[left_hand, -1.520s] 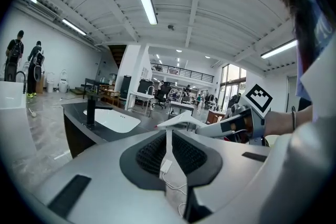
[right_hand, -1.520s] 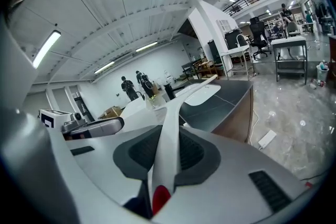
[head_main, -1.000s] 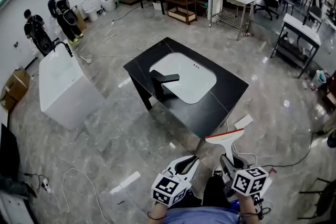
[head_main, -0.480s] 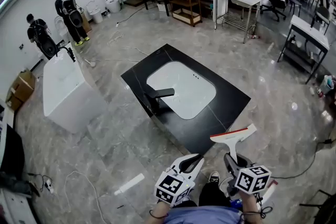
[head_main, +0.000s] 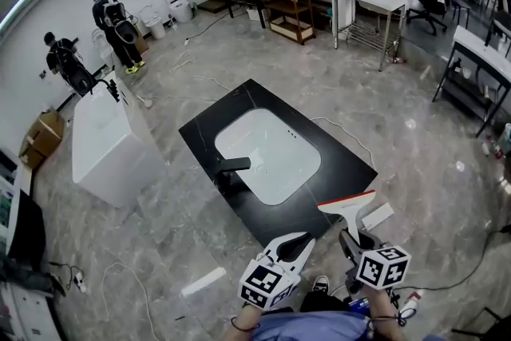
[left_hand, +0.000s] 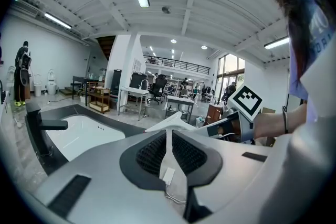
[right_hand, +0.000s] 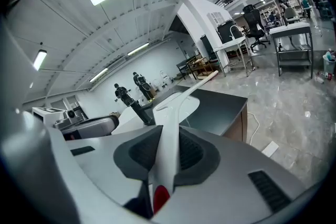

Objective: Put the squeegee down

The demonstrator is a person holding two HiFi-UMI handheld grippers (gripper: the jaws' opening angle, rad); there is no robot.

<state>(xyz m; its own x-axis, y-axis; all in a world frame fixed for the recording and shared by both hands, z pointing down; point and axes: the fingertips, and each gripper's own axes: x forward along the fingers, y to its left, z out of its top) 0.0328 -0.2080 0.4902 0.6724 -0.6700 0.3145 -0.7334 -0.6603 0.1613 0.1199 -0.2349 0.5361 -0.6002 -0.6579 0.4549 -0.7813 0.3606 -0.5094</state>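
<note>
The white squeegee point(head_main: 346, 204) with a red strip along its blade is held by its handle in my right gripper point(head_main: 351, 239), which is shut on it. In the head view the blade hangs just off the near right edge of the black counter point(head_main: 339, 164). In the right gripper view the squeegee point(right_hand: 176, 113) runs out between the pads towards the counter point(right_hand: 220, 105). My left gripper point(head_main: 299, 241) is beside it on the left, shut with nothing in it. From the left gripper point(left_hand: 169, 136) view the squeegee point(left_hand: 169, 123) shows ahead.
A white basin point(head_main: 267, 156) and a black tap point(head_main: 231, 166) are set in the counter. A white bathtub point(head_main: 108, 144) stands to the left, with two people point(head_main: 68, 64) behind it. Cables, a white strip point(head_main: 202, 281) and a white board point(head_main: 377, 216) lie on the floor.
Both grippers have travelled with me across the floor by the counter's near corner. The squeegee has stayed in the right gripper's hold. The left gripper has stayed shut.
</note>
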